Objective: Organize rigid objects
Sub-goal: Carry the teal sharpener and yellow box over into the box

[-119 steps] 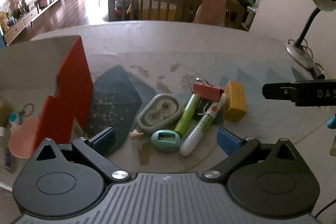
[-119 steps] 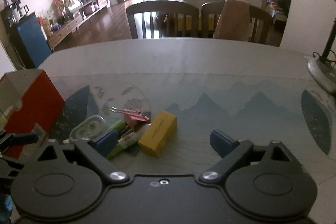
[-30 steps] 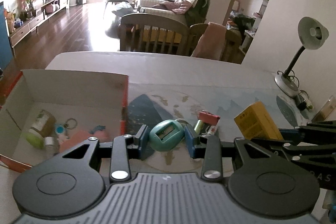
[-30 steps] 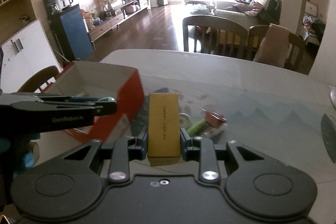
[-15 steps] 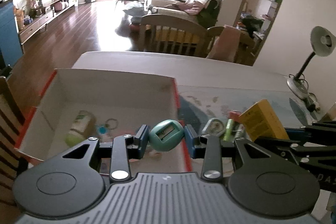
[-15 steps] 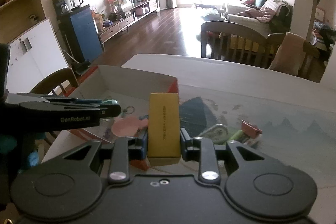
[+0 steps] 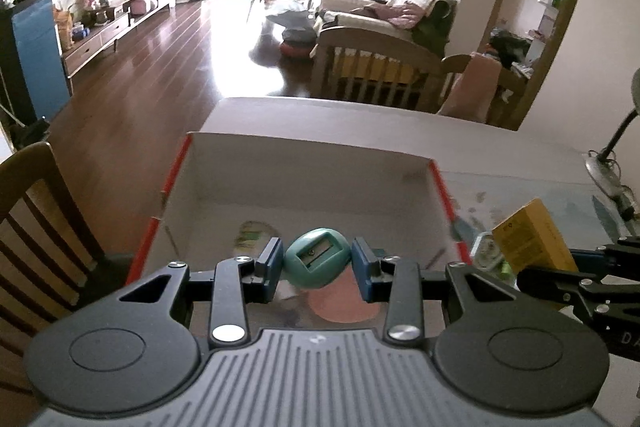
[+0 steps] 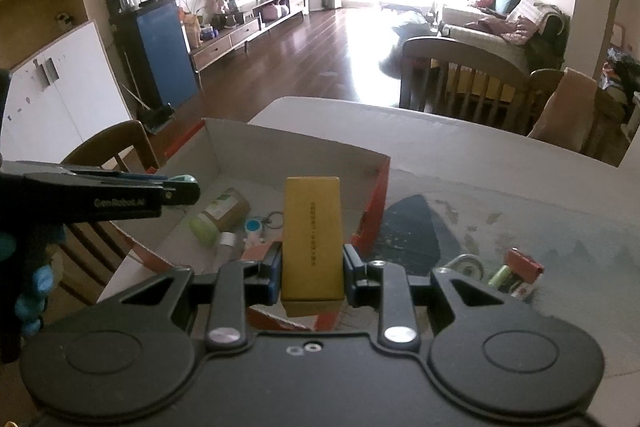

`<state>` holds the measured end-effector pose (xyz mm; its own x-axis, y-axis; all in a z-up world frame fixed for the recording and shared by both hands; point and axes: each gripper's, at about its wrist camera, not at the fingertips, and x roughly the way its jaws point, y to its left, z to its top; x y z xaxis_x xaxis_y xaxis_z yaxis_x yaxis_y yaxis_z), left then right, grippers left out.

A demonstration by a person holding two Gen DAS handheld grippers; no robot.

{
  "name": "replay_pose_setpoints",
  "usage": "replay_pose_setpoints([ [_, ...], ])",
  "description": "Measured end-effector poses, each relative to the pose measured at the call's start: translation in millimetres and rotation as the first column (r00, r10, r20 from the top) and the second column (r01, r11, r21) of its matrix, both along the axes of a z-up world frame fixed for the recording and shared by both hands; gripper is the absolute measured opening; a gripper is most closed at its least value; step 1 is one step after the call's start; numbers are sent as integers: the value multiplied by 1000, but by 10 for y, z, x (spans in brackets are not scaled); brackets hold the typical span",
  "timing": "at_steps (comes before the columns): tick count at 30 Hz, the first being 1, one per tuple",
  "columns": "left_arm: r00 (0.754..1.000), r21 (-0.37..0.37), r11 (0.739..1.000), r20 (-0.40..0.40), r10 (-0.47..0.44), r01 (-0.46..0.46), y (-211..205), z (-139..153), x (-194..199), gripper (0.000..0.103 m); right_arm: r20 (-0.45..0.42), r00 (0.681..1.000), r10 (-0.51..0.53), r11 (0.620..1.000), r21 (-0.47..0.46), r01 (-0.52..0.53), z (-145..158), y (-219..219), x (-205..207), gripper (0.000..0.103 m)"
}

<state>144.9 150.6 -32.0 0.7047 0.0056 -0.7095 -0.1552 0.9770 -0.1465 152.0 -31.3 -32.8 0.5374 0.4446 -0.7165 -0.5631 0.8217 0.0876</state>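
The left gripper point(image 7: 316, 263), clamped on the teal pencil sharpener point(image 7: 318, 263), has travelled from the table clutter to above the red cardboard box point(image 7: 440, 183); the right gripper point(image 8: 310, 273), clamped on the yellow box point(image 8: 312, 239), now hangs over its near right corner. Both look ready for release.

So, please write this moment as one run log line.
left tool: shut on green sharpener | right tool: shut on yellow box | both above red carton

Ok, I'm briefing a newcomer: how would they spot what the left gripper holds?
Find the red-edged cardboard box on the table. Above it the left gripper clamps a small teal egg-shaped pencil sharpener. Its rounded shape and blade slot set it apart from the yellow rectangular box alongside.
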Motion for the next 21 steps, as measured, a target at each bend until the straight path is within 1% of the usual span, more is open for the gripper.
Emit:
replay_pose_setpoints([
  [7, 999, 18, 1000, -49, 14, -13, 277, -210, 138, 36, -12, 1000, -12, 999, -32, 12, -176, 296, 186, 29],
  [11, 997, 35, 999, -78, 16, -13, 383, -355, 245, 36, -30, 1000, 3, 998, -57, -5, -309, 447, 284, 29],
  [16, 992, 41, 999, -127, 0, 5, 471, -541, 360, 37, -48, 999, 21, 993, -112, -26, -530, 650, 343, 29],
  [21, 988, 44, 999, -152, -8, 15, 518, -660, 384, 36, -68, 998, 20, 987, -160, -30, -730, 807, 415, 29],
])
